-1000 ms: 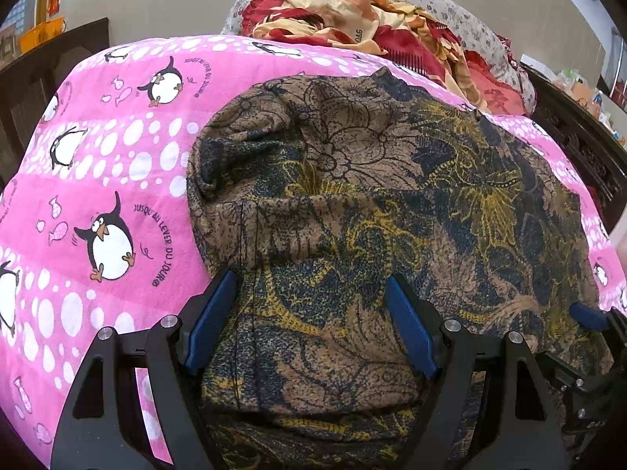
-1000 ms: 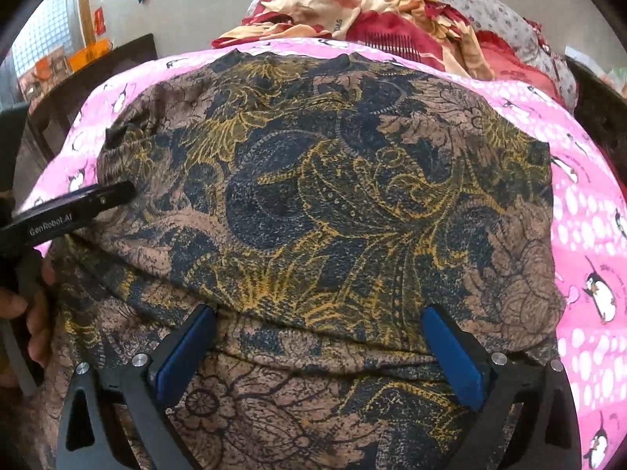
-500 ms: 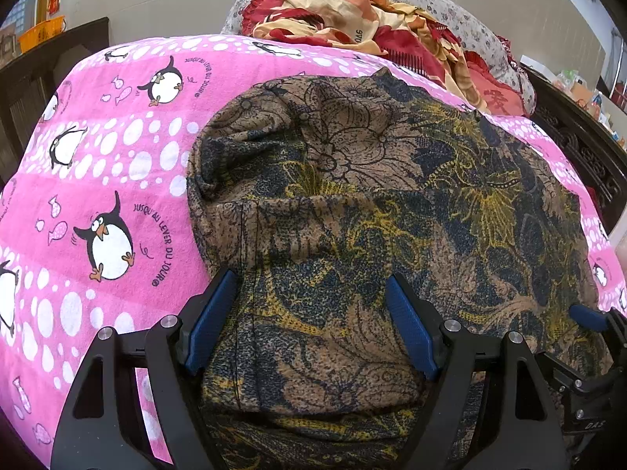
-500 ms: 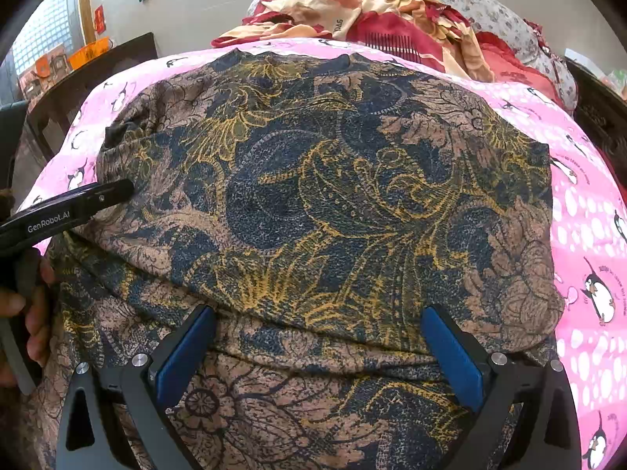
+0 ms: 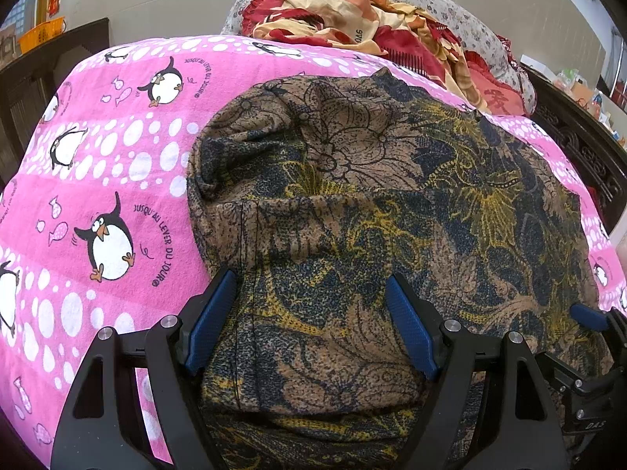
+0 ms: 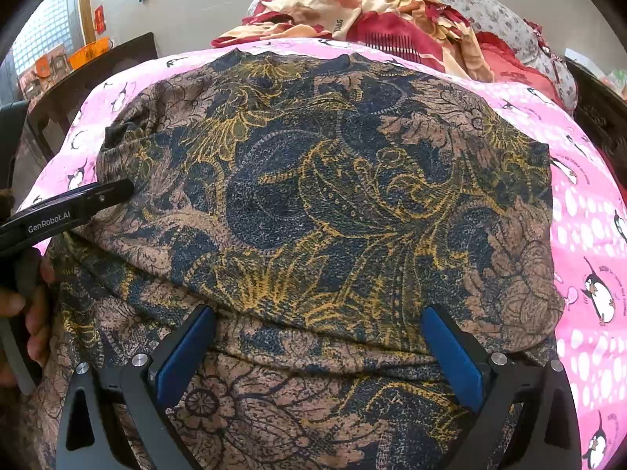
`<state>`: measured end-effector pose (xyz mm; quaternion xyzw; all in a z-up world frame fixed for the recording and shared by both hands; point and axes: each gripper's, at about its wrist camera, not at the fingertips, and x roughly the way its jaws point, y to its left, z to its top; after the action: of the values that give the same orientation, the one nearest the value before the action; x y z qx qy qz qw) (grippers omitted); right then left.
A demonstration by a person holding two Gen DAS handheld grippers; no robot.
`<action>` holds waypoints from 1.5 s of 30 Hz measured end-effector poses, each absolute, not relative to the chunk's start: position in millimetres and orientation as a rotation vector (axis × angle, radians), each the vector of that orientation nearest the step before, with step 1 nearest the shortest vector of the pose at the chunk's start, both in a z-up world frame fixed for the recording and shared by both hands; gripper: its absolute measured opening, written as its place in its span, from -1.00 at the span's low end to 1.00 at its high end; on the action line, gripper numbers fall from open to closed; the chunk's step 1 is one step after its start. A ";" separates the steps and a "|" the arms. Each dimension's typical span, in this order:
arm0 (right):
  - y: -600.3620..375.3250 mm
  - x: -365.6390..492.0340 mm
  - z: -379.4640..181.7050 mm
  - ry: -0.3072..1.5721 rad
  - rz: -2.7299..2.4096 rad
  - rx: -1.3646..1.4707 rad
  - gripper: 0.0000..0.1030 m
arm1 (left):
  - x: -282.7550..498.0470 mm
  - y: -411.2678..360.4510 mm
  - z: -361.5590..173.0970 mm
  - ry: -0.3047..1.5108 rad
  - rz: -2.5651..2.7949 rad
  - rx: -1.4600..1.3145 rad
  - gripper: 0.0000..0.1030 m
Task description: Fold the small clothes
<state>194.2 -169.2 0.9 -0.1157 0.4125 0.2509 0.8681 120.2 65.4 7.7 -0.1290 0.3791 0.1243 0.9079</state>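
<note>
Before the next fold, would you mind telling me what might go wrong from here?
Both the left gripper and the right gripper stand open over the patterned garment, so neither holds an edge. Its bunched left side may fold unevenly. Closing could also pinch the pink penguin sheet.

**Patterned garment spread across the bed**

A brown, navy and mustard floral-print garment [image 5: 392,211] lies on a pink penguin-print bed cover [image 5: 109,180], taking up much of the bed's middle. Its fabric is soft and rumpled, with a fold running crosswise so that an upper layer overlaps a lower one toward the near edge. The left side bunches into loose wrinkles, short of the bed's left edge; the right side [image 6: 509,235] lies smoother and ends in a rounded corner with pink cover showing beyond it. The far hem stops short of the bed's far edge.
</note>
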 end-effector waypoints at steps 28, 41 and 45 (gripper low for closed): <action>-239.5 98.6 -6.4 0.904 0.612 -0.453 1.00 | -43.2 93.0 37.6 1.023 0.162 -0.183 0.54; -251.7 91.0 -8.3 0.846 0.611 -0.387 1.00 | -181.4 35.9 22.5 1.034 -0.107 -0.333 0.54; -250.7 90.6 -8.9 0.843 0.607 -0.390 1.00 | -168.3 43.0 20.3 1.025 -0.281 -0.504 0.54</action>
<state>90.6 -250.7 -8.9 -0.1851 0.4000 0.2882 0.8501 -168.3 43.0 20.3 -0.2379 0.4833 -0.1327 0.8320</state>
